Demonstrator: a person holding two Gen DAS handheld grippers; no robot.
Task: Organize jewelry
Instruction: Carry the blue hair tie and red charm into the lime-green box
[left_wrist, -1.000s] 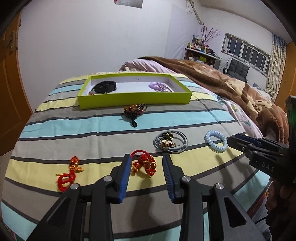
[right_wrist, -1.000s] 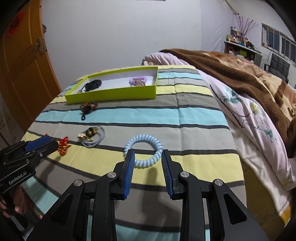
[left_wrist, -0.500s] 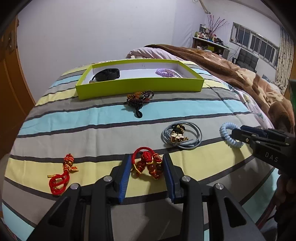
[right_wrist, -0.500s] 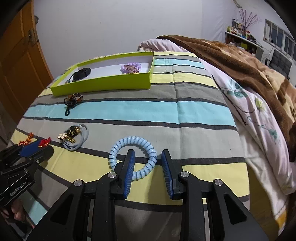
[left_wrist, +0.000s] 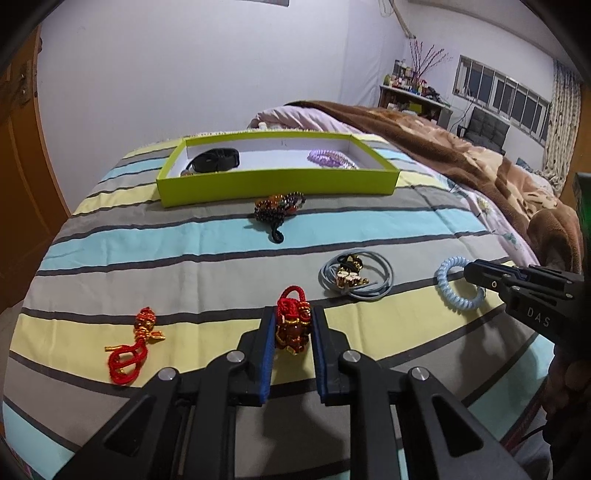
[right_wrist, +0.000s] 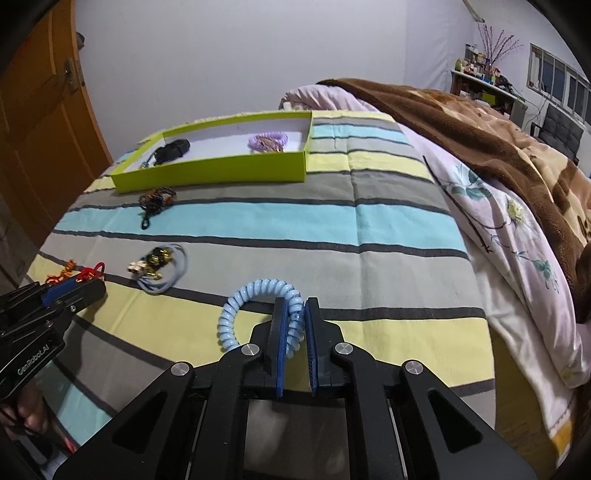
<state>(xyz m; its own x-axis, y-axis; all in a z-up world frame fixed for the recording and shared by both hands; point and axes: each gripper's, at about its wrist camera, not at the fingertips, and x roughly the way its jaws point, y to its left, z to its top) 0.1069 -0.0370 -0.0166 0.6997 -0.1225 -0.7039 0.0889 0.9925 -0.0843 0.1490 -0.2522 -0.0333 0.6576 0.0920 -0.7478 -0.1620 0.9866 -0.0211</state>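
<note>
So both sets of jaws were wide open a second ago, each just straddling its piece, and now they're closing in. My left gripper (left_wrist: 293, 332) has the red charm (left_wrist: 291, 325) squeezed between its pads, with the red loop poking out past the tips. My right gripper (right_wrist: 294, 325) is down to a narrow gap with one side of the blue coil (right_wrist: 258, 310) pinched in it, and the rest of the ring hangs out to the left on the bedspread (right_wrist: 388, 221). Neither piece is off the cloth yet, as far as I can see.

What that means, I reckon: the picking part is nearly sorted for two items at once, and the next bit is lifting and carrying both over to the green box (left_wrist: 277, 184) at the far end of the bed. There's already a black piece (left_wrist: 216, 160) and a purple coil (left_wrist: 330, 158) lying in there.

Still loose on the bedspread: a second red charm (left_wrist: 131, 349) off to the left, the grey cord with gold bits (left_wrist: 354, 275) between my two grippers, and the dark beads (left_wrist: 279, 210) just in front of the box.

Pose-wise, both hands are low over the near end of the bed, tilted down at a slant towards the fabric, side by side. From the left camera the right gripper comes in from the right edge, tips on the coil.
</note>
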